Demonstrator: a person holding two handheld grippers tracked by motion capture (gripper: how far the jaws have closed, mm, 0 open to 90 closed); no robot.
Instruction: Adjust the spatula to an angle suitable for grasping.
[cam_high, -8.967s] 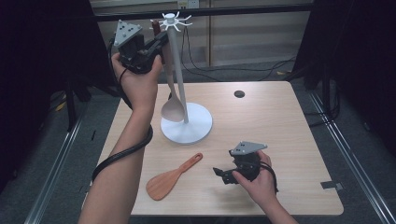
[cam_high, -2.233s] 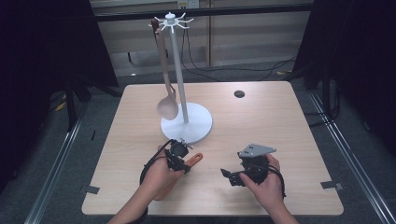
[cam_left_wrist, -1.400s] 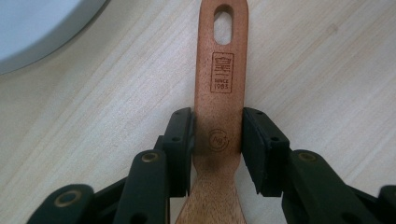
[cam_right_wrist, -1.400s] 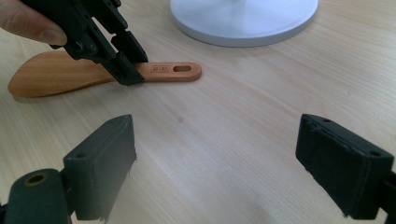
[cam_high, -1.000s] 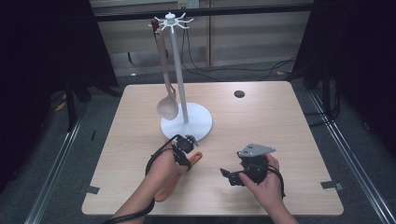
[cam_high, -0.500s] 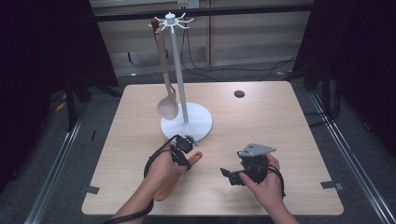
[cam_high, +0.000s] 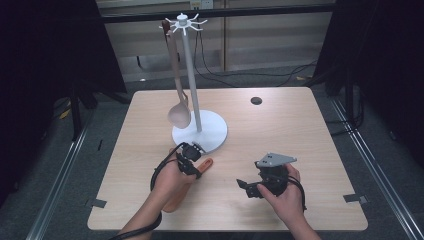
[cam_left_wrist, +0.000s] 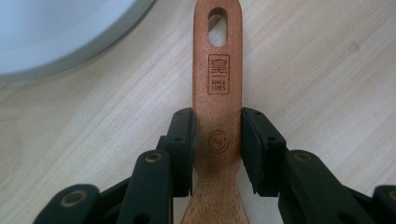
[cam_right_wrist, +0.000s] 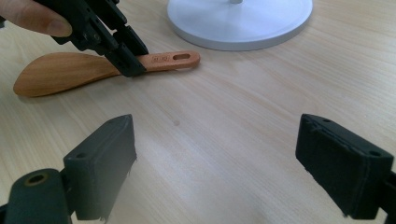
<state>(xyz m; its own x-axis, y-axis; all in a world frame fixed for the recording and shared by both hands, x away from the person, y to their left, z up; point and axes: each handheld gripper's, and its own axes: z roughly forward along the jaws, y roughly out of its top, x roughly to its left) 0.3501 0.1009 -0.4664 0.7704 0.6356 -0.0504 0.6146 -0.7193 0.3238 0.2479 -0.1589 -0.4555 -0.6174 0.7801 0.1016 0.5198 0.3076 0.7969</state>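
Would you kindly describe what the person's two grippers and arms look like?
Both grippers are black. The left gripper has blocky black jaws on linkage arms with brass-coloured pivot pins, and a black cable loops from it along the forearm. The right gripper carries a grey three-cornered plate on top. Both forearms are bare, with no sleeves visible.

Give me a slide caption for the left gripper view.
Left gripper jaws flank the wooden spatula handle lying on the table.

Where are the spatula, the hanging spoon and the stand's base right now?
spatula (cam_left_wrist: 218, 100): left gripper view, on the handle below the hanging hole.
spoon (cam_high: 179, 117): high view, on the bowl.
stand base (cam_right_wrist: 243, 21): right gripper view, on the white disc's top.
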